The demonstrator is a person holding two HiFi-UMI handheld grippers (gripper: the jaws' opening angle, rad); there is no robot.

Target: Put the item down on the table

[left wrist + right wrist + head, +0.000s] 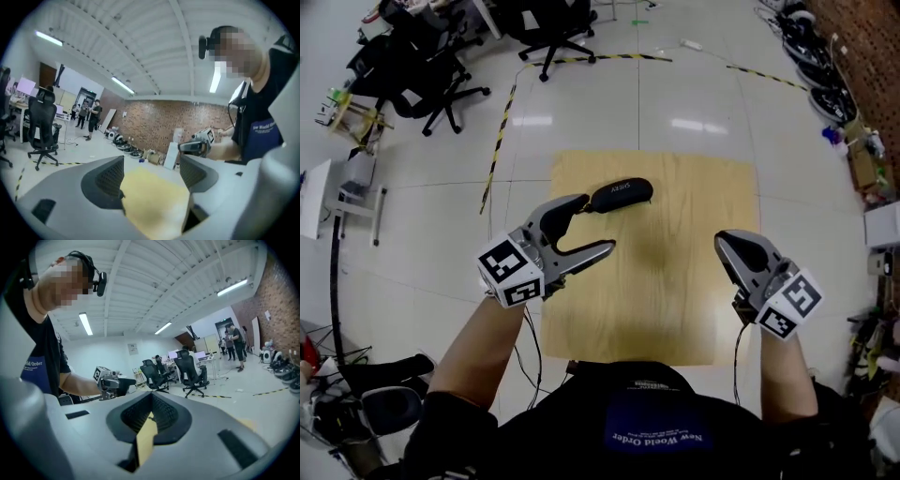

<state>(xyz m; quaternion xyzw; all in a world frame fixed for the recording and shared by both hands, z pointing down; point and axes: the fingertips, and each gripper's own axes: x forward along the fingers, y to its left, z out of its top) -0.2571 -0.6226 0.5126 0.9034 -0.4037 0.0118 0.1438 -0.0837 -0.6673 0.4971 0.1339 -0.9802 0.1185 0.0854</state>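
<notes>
A black oblong case [621,194] with pale print lies on the light wooden table [675,309], toward its far side. My left gripper [595,223] is open, and its far fingertip appears just beside the case's left end; nothing is between its jaws. In the left gripper view the left gripper [152,171] shows only bare tabletop between its wide-apart pads. My right gripper [733,246] hangs over the table's right part, well away from the case. The right gripper [151,416] has its pads together, empty.
Black office chairs [422,75] stand on the pale floor beyond the table's far left. Striped tape [499,141] runs across that floor. Clutter lies along the brick wall [862,56] at the right. People stand far off in the room [93,115].
</notes>
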